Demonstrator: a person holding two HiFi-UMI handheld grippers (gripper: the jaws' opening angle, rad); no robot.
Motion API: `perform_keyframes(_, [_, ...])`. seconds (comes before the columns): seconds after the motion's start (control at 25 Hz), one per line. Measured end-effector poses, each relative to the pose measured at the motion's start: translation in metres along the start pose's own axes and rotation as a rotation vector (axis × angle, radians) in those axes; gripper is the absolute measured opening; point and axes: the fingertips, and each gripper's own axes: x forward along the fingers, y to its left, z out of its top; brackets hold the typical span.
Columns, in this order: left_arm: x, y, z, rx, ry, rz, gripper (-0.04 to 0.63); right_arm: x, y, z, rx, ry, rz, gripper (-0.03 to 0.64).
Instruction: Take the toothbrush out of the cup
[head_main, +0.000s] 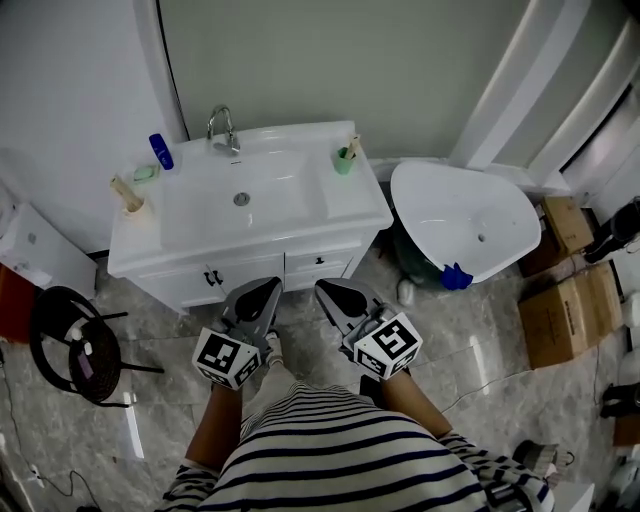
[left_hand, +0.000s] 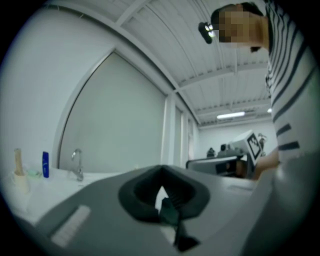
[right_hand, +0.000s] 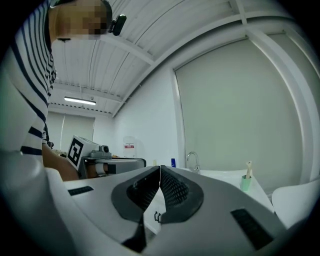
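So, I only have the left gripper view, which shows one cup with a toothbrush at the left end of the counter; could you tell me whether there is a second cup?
Observer: Yes, the head view shows a green cup holding a toothbrush at the back right of the sink.
Operator: Thank you. Is the right claw holding anything?
Observer: No, the right claw is shut with nothing in it.
Operator: And what is off to the right of the sink?
Observer: A white tub stands on the floor there.
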Motion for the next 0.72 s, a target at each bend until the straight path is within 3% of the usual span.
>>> perform_keyframes(0.44, [0.074, 0.133, 0.017, -0.004, -0.015, -0.043, 0.006, 0.131, -0.081, 0.017, 0.020, 0.010, -0.019, 0.007])
perform_keyframes(0.72, [0.103, 0.195, 0.028, -0.003, -0.031, -0.077, 0.006, 0.192, -0.114, 0.027, 0.016, 0.018, -0.041, 0.008])
